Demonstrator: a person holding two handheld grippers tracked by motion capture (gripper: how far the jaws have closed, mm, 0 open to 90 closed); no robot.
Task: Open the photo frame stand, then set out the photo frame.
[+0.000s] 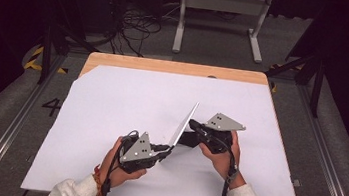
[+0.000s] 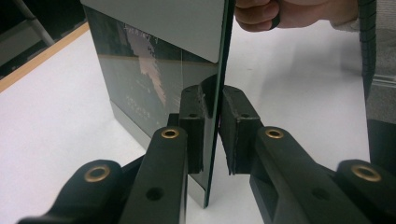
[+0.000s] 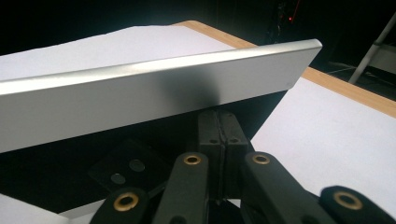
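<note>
While the left gripper (image 1: 168, 149) clamps the thin panel (image 1: 184, 124) upright at centre frame above the surface (image 1: 111, 100), the right gripper (image 1: 190, 125) presses clenched jaws against it, apparently for steadying.

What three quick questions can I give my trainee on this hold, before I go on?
1. True or false: the thin panel lies flat on the white sheet.
2. How do the jaws of the left claw stand? A) wide open, clear of the panel. B) closed on the panel's edge. C) shut on a cable.
3. Fill in: in the high view, the wood of the table shows bare along the sheet's ___ edge.

Key: 1. False, it stands up on edge. 2. B. 3. Far.
</note>
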